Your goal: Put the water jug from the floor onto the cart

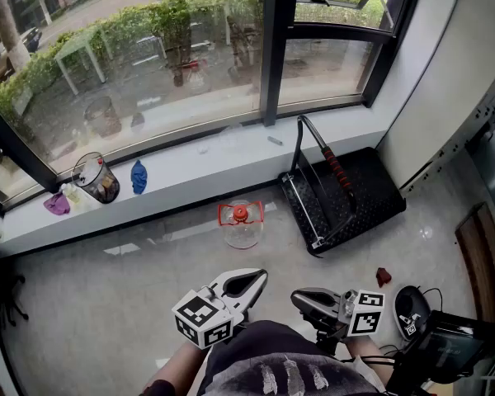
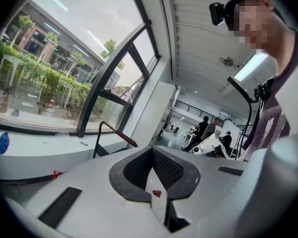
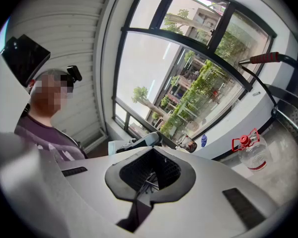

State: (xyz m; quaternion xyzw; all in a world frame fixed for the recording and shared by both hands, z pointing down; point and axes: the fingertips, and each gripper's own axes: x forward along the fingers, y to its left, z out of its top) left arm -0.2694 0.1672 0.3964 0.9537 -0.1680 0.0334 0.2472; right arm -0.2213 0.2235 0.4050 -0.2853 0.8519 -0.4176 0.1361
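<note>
Large windows (image 1: 148, 64) with black frames (image 1: 272, 48) curve across the top of the frame and let in daylight. A green hedge (image 1: 181, 11) grows outside. Below the glass runs a white sill (image 1: 198, 167). The pale grey floor (image 1: 99, 304) fills the lower left and looks glossy. A white wall (image 1: 445, 64) stands at the upper right.

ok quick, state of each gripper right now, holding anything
Left gripper: closed, holding nothing.
Right gripper: closed, holding nothing.
</note>
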